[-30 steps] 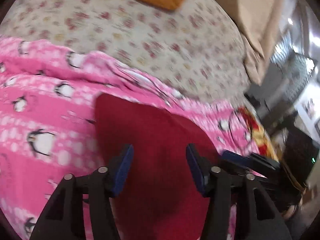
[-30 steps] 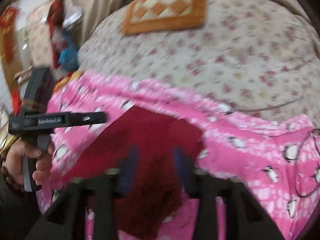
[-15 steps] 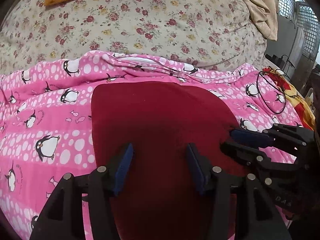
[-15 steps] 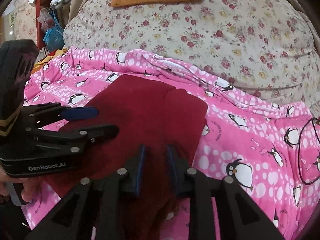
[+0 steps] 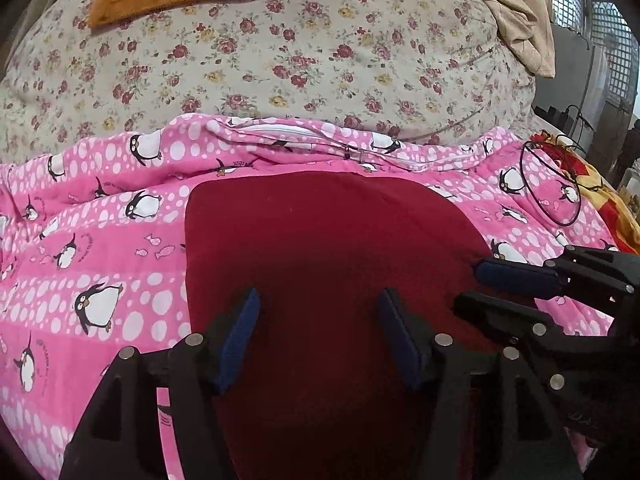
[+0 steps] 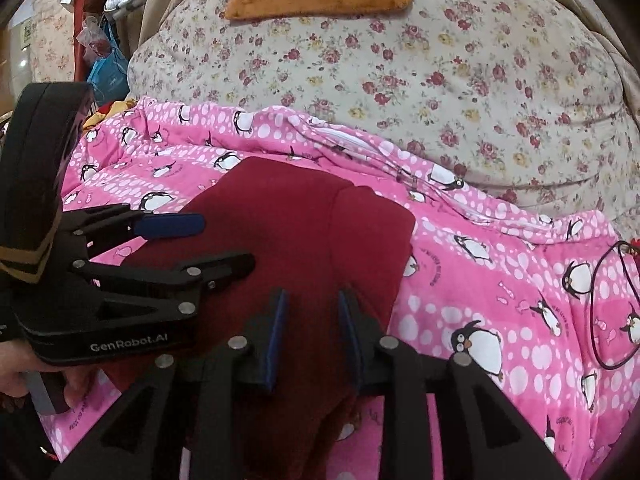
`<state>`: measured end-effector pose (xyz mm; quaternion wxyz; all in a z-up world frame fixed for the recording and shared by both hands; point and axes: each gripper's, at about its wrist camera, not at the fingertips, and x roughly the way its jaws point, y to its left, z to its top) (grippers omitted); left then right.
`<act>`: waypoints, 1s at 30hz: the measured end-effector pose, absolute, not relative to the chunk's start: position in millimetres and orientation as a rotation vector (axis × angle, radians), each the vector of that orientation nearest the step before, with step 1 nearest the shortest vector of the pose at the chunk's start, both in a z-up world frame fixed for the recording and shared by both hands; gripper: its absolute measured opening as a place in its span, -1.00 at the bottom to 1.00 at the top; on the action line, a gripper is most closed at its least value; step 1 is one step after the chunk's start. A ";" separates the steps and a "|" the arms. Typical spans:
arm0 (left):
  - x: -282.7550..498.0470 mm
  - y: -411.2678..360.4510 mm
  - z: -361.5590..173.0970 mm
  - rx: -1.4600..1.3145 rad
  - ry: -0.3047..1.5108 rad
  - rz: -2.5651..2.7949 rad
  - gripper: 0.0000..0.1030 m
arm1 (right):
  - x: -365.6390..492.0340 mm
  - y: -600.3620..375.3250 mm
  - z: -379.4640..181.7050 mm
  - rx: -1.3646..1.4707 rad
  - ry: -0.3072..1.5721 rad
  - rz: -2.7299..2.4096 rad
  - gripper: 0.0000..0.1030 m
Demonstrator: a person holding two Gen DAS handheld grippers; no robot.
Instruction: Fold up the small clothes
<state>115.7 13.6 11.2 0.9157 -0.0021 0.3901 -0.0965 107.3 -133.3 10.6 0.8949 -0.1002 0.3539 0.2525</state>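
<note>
A black cord loop [image 5: 551,184] lies right of the red garment [image 5: 328,264].

A dark red garment [image 5: 328,248] of soft, plain cloth lies flat on a pink blanket [image 5: 100,264] printed with penguins, which is spread over the bed. Its far edge is straight with rounded corners. From the right wrist view, the garment [image 6: 304,240] shows a seam or fold line running down it, with a narrower panel on the right side.
</note>
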 end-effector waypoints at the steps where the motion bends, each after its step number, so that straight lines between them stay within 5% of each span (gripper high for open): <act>1: 115.5 13.6 11.2 -0.004 0.802 -0.198 -0.21 | 107.4 -133.1 10.8 -0.210 0.734 0.524 -0.44; 9: 114.4 13.7 11.5 -0.005 0.793 -0.196 -0.21 | 105.4 -133.8 12.1 -0.218 0.741 0.520 -0.43; 13: 112.5 16.4 12.6 -0.020 0.785 -0.197 -0.21 | 85.4 -141.2 25.1 -0.216 0.720 0.510 -0.10; 17: 111.4 15.1 14.7 -0.038 0.808 -0.173 -0.19 | 59.4 -157.2 31.9 -0.161 0.708 0.468 -0.05; 20: 111.3 13.6 15.4 -0.054 0.815 -0.164 -0.10 | 55.4 -155.4 12.7 -0.203 0.799 0.432 -0.05; 22: 111.7 13.3 15.0 -0.088 0.817 -0.188 0.15 | 61.9 -156.2 -14.3 -0.174 0.902 0.426 -0.07; 27: 107.4 7.1 17.5 -0.060 0.849 -0.175 0.17 | 71.7 -175.6 -21.3 -0.031 0.929 0.430 0.24; 30: 89.1 4.5 27.1 -0.029 0.850 -0.147 0.17 | 62.8 -180.3 -15.1 -0.009 0.919 0.424 0.24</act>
